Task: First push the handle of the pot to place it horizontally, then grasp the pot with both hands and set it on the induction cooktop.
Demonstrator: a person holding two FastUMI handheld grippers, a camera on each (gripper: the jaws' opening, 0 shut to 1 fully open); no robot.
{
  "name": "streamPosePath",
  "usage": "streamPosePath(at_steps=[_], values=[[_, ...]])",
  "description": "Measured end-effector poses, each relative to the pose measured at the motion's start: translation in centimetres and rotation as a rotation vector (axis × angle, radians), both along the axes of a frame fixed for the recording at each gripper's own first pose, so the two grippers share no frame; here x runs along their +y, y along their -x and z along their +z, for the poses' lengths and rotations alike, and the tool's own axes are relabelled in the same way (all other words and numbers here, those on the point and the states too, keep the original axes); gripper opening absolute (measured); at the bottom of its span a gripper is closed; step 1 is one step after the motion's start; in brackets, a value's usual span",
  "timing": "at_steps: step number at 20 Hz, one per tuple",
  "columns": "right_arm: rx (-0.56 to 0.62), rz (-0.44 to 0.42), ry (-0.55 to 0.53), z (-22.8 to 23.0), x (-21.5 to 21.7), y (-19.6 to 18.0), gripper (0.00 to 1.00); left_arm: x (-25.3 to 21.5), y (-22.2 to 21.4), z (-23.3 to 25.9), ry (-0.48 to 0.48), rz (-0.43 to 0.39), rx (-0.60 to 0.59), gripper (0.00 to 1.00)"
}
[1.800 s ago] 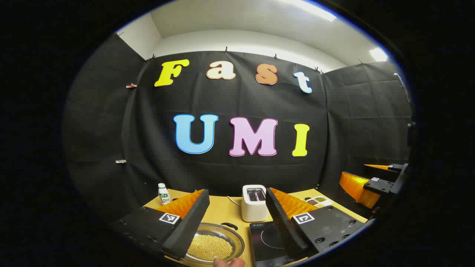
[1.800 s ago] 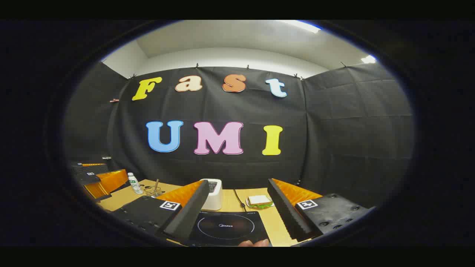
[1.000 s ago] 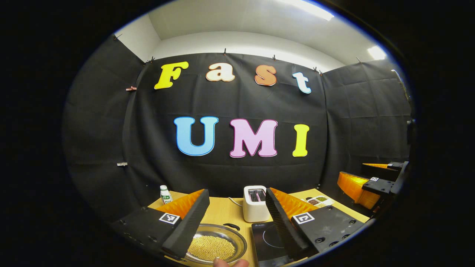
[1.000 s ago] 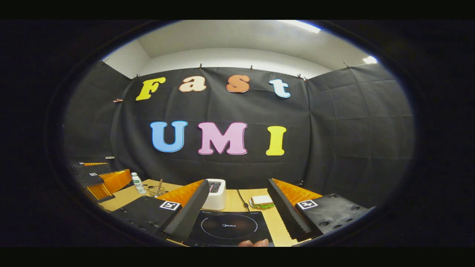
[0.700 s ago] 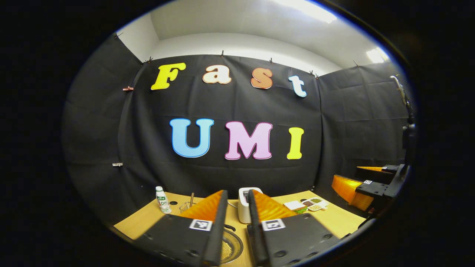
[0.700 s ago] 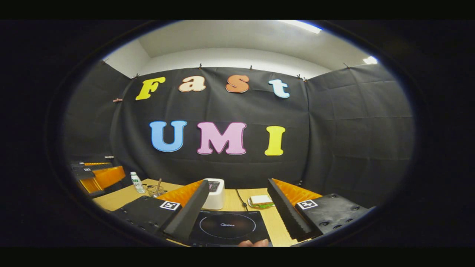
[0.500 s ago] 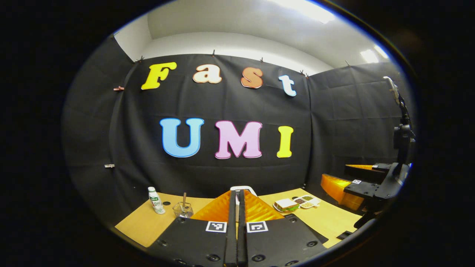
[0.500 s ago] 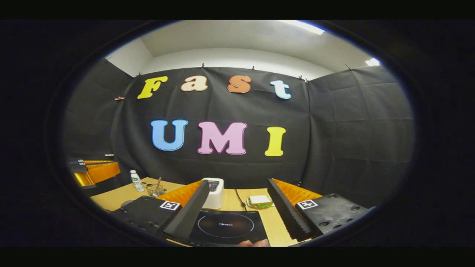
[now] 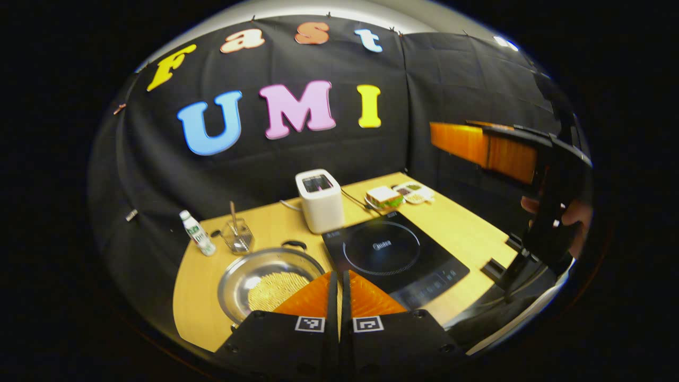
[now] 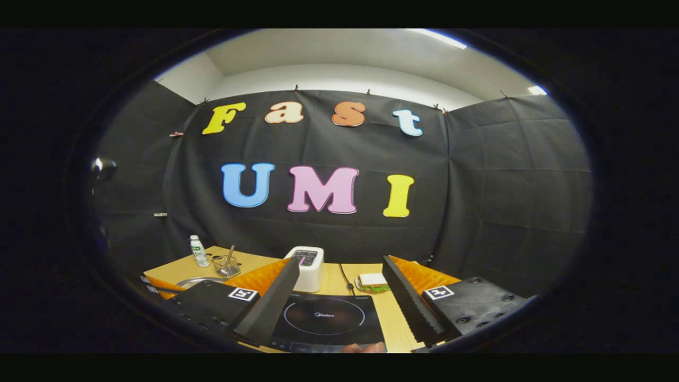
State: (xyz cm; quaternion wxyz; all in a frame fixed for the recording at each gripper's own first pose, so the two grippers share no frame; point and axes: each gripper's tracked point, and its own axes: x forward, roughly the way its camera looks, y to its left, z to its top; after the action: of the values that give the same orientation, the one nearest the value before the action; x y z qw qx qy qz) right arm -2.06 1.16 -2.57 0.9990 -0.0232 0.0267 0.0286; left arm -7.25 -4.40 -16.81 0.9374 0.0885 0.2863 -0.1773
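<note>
Left hand-held gripper [image 9: 339,281] closed, just beside pot [image 9: 265,281]

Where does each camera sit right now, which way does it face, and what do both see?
Left gripper view: rides the left tongs, shut, looking down at the pot and induction cooktop; the right tongs and a hand show at right.
Right gripper view: rides the right tongs, open, low over the cooktop, facing the booth wall.
Shared: cooktop, toaster, bottle, sandwich.

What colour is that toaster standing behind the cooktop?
The toaster is white, with a dark slot on top; the left gripper view shows it best.
</note>
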Motion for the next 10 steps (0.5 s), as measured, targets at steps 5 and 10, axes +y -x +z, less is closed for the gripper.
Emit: streamPosePath(at_steps=[5, 10], values=[[0.021, 0.003, 0.002, -0.8, 0.0, 0.3, 0.96, 2.1, 3.8, -6.9, 0.054, 0.013, 0.292, 0.05], [0.047, -0.007, -0.002, -1.7, -0.8, 0.9, 0.96, 6.7, 4.6, -10.9, 0.066, 0.075, 0.458, 0.05]])
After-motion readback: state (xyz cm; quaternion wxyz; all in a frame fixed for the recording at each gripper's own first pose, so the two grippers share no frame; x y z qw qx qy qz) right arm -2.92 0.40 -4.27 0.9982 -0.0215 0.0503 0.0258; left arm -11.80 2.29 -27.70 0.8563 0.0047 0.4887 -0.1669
